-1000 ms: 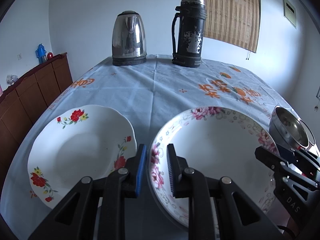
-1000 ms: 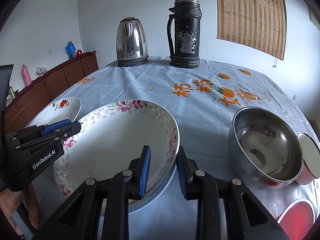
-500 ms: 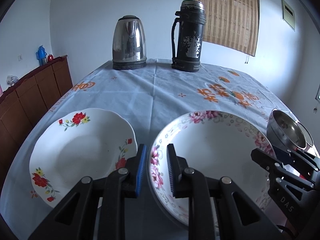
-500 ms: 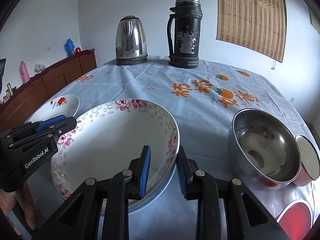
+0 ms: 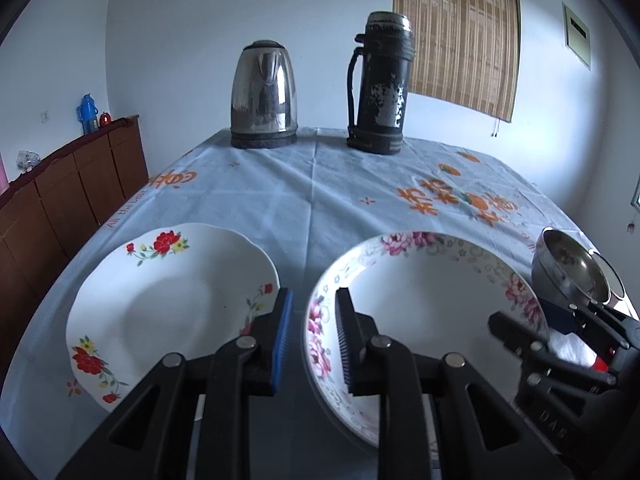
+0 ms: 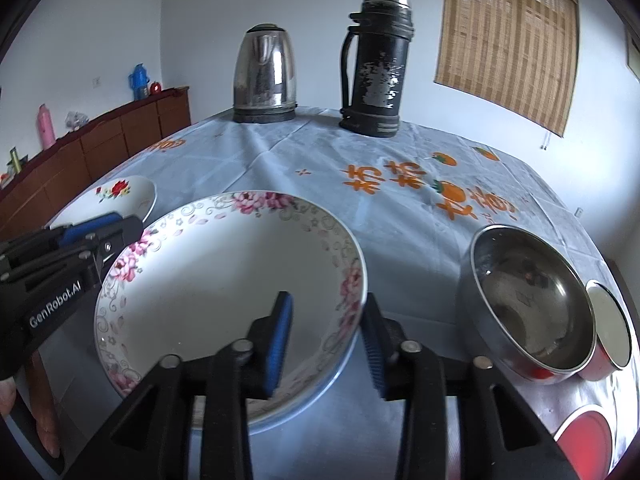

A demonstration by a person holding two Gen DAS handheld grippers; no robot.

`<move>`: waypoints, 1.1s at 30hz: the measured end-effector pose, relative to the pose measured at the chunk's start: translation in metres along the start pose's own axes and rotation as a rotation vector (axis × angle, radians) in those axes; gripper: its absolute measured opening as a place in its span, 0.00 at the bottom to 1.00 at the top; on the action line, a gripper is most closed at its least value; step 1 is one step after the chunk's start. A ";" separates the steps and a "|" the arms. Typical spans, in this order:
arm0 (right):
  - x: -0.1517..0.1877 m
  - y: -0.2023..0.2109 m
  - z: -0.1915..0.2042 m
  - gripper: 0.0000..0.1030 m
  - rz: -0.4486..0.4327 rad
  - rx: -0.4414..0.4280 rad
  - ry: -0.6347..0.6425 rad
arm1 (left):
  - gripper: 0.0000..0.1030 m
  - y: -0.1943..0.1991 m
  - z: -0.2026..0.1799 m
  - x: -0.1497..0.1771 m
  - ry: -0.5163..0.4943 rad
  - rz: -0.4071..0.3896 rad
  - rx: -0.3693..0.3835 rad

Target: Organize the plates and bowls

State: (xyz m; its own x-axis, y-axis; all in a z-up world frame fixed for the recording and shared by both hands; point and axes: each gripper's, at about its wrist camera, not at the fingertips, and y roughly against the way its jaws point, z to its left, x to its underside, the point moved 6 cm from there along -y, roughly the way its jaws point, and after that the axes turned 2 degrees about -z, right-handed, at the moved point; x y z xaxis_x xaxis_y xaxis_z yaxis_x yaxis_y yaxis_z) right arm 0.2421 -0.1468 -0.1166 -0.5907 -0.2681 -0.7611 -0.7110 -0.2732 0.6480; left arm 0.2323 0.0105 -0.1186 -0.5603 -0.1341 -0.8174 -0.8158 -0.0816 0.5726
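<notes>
At the near edge of the table (image 6: 400, 208), the pink-flowered plate (image 6: 224, 280) sits between your two tools, with the red-flowered plate (image 5: 172, 292) just beside it on its left and the steel bowl (image 6: 528, 304) near it on the right.

Your right gripper (image 6: 328, 340) straddles the plate's near right rim: one pad lies over the well, the other outside the edge, and the jaws are opening, so neither pad presses on the china.

Your left gripper (image 5: 312, 336) is at the plate's left rim. Its jaws are narrow and just beginning to part, with the rim at the gap between the pads. From this angle it is hard to say whether they pinch it, though they look clear of it.

If you mean to stack this plate onto the red-flowered one, don't lift on a loosening hold. Set the right jaws squarely across the rim, deep enough that the pads meet the flat lip rather than the curved edge, then close firmly. Glazed china will probably slip if you grip it at a slant. Keep the plate level as you raise it, clear the neighbour's scalloped rim (image 5: 256, 248), and lower it centred. Mind the steel bowl and the red cup (image 6: 608, 340) close by your right elbow side.
</notes>
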 end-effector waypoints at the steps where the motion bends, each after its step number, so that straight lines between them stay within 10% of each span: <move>1: 0.000 0.000 0.001 0.43 -0.001 0.002 0.008 | 0.20 0.000 0.001 0.000 0.001 -0.001 0.001; 33: -0.004 0.011 0.023 0.68 -0.060 0.059 0.139 | 0.40 -0.001 0.006 -0.005 0.008 -0.016 -0.030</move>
State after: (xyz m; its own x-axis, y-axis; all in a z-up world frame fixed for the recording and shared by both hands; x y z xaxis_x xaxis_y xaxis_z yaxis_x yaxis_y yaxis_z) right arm 0.2279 -0.1270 -0.1073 -0.4910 -0.3794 -0.7842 -0.7667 -0.2393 0.5958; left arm 0.2351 0.0176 -0.1152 -0.5457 -0.1404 -0.8261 -0.8200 -0.1135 0.5610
